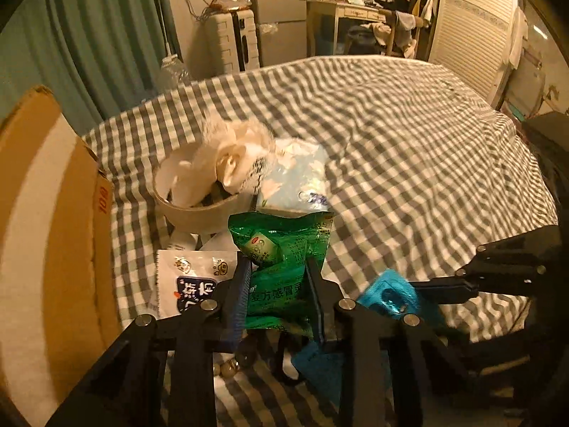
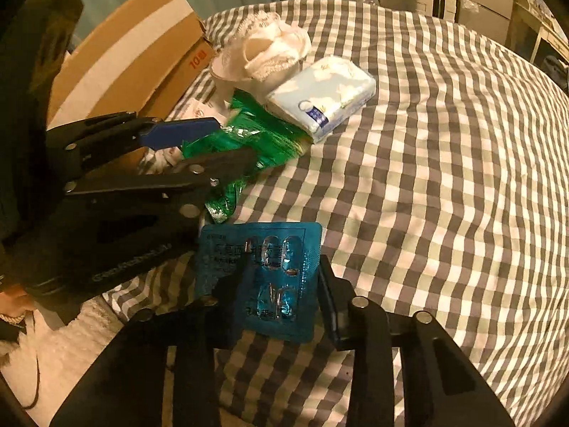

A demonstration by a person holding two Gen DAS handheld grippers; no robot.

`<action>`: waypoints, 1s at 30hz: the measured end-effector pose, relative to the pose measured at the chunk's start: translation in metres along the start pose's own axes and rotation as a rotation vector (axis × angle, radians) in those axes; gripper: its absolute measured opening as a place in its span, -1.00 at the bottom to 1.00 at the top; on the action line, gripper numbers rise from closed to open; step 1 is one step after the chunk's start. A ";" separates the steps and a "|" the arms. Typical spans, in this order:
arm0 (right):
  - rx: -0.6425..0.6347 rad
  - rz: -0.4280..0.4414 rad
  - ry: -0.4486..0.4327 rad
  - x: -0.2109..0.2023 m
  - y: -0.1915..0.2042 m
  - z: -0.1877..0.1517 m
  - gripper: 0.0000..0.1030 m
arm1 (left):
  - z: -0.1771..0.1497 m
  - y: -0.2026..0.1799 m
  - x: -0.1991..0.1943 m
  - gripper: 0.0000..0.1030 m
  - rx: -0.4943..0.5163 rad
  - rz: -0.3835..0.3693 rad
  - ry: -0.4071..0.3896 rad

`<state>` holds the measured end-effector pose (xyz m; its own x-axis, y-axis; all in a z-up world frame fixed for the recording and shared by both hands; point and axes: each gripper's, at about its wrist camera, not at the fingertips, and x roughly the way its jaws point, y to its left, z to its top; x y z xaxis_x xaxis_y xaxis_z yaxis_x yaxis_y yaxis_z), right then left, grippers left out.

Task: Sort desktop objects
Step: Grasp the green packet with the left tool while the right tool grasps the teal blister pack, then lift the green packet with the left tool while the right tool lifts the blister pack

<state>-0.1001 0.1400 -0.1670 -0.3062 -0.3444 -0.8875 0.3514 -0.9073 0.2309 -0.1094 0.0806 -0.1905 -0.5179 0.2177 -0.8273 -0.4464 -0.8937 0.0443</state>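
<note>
blister pack [image 2: 265, 279], teal foil with clear pill pockets, sits nearest in the right wrist view, pinched edge to edge between the two black fingers of the right tool [image 2: 281, 284]; it is tilted above the checked cloth [image 2: 444, 178], and whether its lower edge touches the cloth cannot be told. same pack shows in the left wrist view as a blue blur at the tip of that tool, low right.

green sachet [image 1: 284, 277], crinkled foil with printed characters, is clamped between the blue-padded fingers of the left tool [image 1: 277, 291]; its top half stands free above the pads. from the right wrist view the sachet lies left of the blister pack, with the left tool reaching in from the left edge.

just left of the green sachet, a white snack packet [image 1: 192, 277] lies flat on the cloth. beyond it a shallow round bowl [image 1: 199, 210] holds a crumpled white cloth or lace [image 1: 234, 153] that spills over its rim. a pale blue tissue pack [image 2: 327, 96] lies right of the bowl, just beyond the sachet's far end.

cardboard box [image 1: 46, 213], open flaps, stands along the left edge of the cloth, beside the bowl.

far side: bare checked cloth runs to the back edge. beyond it green curtains [image 1: 89, 35], a white suitcase [image 1: 234, 39], a small grey fridge [image 1: 281, 25].
</note>
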 end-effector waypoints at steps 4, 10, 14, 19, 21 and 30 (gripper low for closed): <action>0.030 0.010 -0.043 -0.018 0.001 0.001 -0.69 | 0.000 -0.002 -0.020 -0.43 -0.004 -0.003 -0.030; 0.037 -0.006 -0.109 -0.049 0.003 -0.006 -0.86 | 0.002 0.000 -0.058 -0.44 -0.029 -0.002 -0.086; 0.071 -0.011 -0.162 -0.076 -0.007 -0.013 -0.89 | 0.005 0.001 -0.091 -0.43 -0.035 0.004 -0.146; 0.121 -0.021 -0.291 -0.119 -0.001 -0.010 -0.89 | 0.005 0.007 -0.135 -0.44 -0.056 -0.002 -0.227; 0.144 -0.020 -0.341 -0.135 0.001 -0.009 -0.89 | 0.003 0.008 -0.148 -0.43 -0.061 0.000 -0.251; 0.235 -0.005 -0.550 -0.201 0.005 -0.023 -0.89 | -0.003 0.020 -0.201 -0.43 -0.094 0.031 -0.350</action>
<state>-0.0168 0.2105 0.0033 -0.7425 -0.3577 -0.5663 0.1631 -0.9166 0.3651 -0.0120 0.0177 -0.0249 -0.7558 0.2964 -0.5838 -0.3658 -0.9307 0.0011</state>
